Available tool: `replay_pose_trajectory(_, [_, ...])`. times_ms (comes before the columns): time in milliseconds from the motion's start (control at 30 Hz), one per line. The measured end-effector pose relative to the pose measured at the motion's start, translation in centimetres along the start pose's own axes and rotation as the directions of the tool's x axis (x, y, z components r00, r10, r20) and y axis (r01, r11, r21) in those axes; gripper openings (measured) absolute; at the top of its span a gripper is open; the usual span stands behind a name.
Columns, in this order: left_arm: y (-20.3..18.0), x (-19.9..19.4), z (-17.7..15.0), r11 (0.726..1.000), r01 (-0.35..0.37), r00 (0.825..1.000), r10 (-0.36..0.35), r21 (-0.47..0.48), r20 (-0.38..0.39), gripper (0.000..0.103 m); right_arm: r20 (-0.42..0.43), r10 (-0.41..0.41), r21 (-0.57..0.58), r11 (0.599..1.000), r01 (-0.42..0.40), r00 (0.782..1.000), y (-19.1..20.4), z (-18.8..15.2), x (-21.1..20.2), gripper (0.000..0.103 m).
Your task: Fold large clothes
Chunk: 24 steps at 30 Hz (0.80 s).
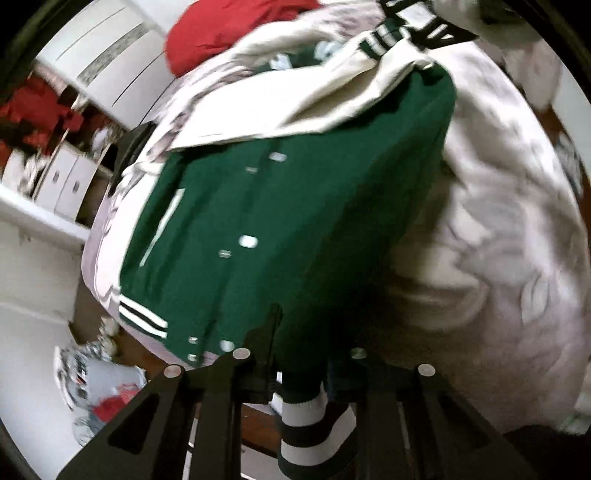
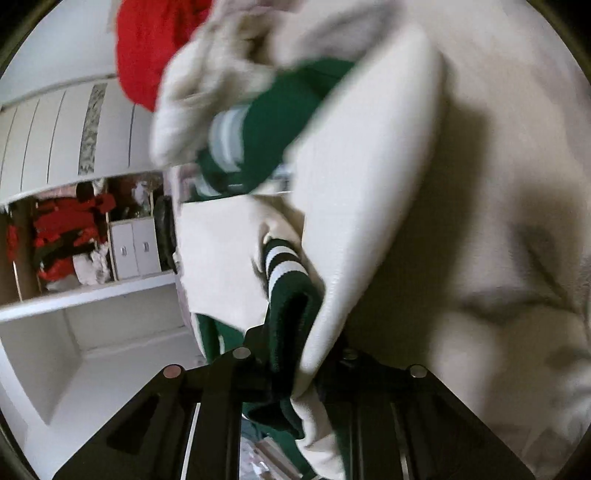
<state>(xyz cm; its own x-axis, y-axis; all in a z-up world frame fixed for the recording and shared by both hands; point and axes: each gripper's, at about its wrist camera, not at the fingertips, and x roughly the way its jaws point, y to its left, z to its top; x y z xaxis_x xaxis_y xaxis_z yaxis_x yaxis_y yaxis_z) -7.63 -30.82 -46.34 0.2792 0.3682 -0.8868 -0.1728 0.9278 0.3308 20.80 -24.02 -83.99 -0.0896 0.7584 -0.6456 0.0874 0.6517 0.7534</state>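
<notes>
A green varsity jacket (image 1: pixel 280 206) with white snaps and cream sleeves (image 1: pixel 306 99) lies spread over a pale bed cover (image 1: pixel 509 229). My left gripper (image 1: pixel 310 354) is shut on its green-and-white striped hem band (image 1: pixel 310 428), which hangs between the fingers at the bottom of the left wrist view. In the right wrist view, my right gripper (image 2: pixel 299 350) is shut on a cream sleeve (image 2: pixel 369 206) at its striped green cuff (image 2: pixel 284 280). The sleeve is lifted and fills much of that view. A second striped cuff (image 2: pixel 236 147) shows blurred farther off.
A red garment (image 1: pixel 229 33) lies at the far end of the bed. White wardrobe doors (image 2: pixel 55 136) and open shelves with red items (image 2: pixel 70 236) and small white drawers (image 2: pixel 133 247) stand to the left. A printed bag (image 1: pixel 92 391) sits on the floor.
</notes>
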Motion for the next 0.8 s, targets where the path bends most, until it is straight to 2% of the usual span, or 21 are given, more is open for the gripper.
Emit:
replay_pose_trajectory(100, [6.0,-0.7,1.3,0.993,0.044,0.999,-0.044,-0.109,0.000,0.015,0.016,-0.061,-0.045,0.997,0.061,0.998,7.7,0.6,-0.2,0.016])
replay_pose_trajectory(167, [10.5,-0.7,1.9,0.980,0.073,0.997,-0.074,-0.183,0.001,0.015,0.012,-0.132,-0.071,0.989,0.133,0.991,13.4,1.3,1.1,0.016])
replay_pose_trajectory(267, [17.4,0.5,2.4,0.951,0.111,0.993,-0.117,-0.288,-0.002,0.015,0.019,-0.254,-0.146,0.956,0.254,0.967,21.6,2.7,5.3,0.016])
replay_pose_trajectory(333, [21.5,2.2,2.5,0.932,0.126,0.991,-0.135,-0.338,-0.002,0.015,0.011,-0.306,-0.164,0.938,0.304,0.952,25.9,3.6,8.9,0.016])
replay_pose_trajectory(433, [27.2,6.9,2.3,0.897,0.159,0.983,-0.184,-0.412,-0.021,0.015,0.009,-0.402,-0.195,0.897,0.396,0.915,30.9,4.7,15.4,0.016])
replay_pose_trajectory(533, [32.3,13.6,1.2,0.831,0.214,0.957,-0.284,-0.513,-0.062,0.015,0.004,-0.505,-0.221,0.841,0.493,0.863,34.0,5.9,23.3,0.016])
replay_pose_trajectory(567, [33.9,16.5,0.5,0.802,0.230,0.943,-0.323,-0.551,-0.076,0.015,0.000,-0.538,-0.223,0.822,0.524,0.843,34.5,5.9,26.2,0.016])
replay_pose_trajectory(600, [35.0,18.1,0.1,0.785,0.246,0.932,-0.352,-0.569,-0.083,0.015,-0.002,-0.564,-0.225,0.805,0.549,0.826,34.8,5.9,28.2,0.016])
replay_pose_trajectory(633, [36.1,20.7,-0.5,0.759,0.278,0.909,-0.406,-0.589,-0.095,0.015,-0.001,-0.590,-0.221,0.788,0.575,0.808,34.9,6.0,30.4,0.016])
replay_pose_trajectory(667, [37.1,23.2,-1.1,0.717,0.322,0.873,-0.478,-0.618,-0.099,0.016,-0.005,-0.618,-0.225,0.766,0.602,0.786,34.7,6.2,32.5,0.016])
replay_pose_trajectory(700, [37.6,24.3,-1.5,0.687,0.356,0.846,-0.524,-0.634,-0.093,0.020,-0.011,-0.650,-0.233,0.741,0.630,0.760,34.0,6.4,34.3,0.017])
replay_pose_trajectory(733, [38.4,25.6,-2.1,0.639,0.401,0.808,-0.584,-0.656,-0.075,0.021,-0.019,-0.669,-0.228,0.727,0.648,0.743,33.7,6.6,35.8,0.024])
replay_pose_trajectory(767, [39.2,26.1,-2.7,0.576,0.445,0.769,-0.638,-0.685,-0.037,0.022,-0.033,-0.672,-0.220,0.727,0.651,0.740,33.4,6.8,37.0,0.041])
replay_pose_trajectory(800, [39.8,26.2,-3.3,0.521,0.478,0.735,-0.678,-0.707,-0.002,0.025,-0.047,-0.666,-0.222,0.733,0.643,0.744,33.4,6.9,37.5,0.050])
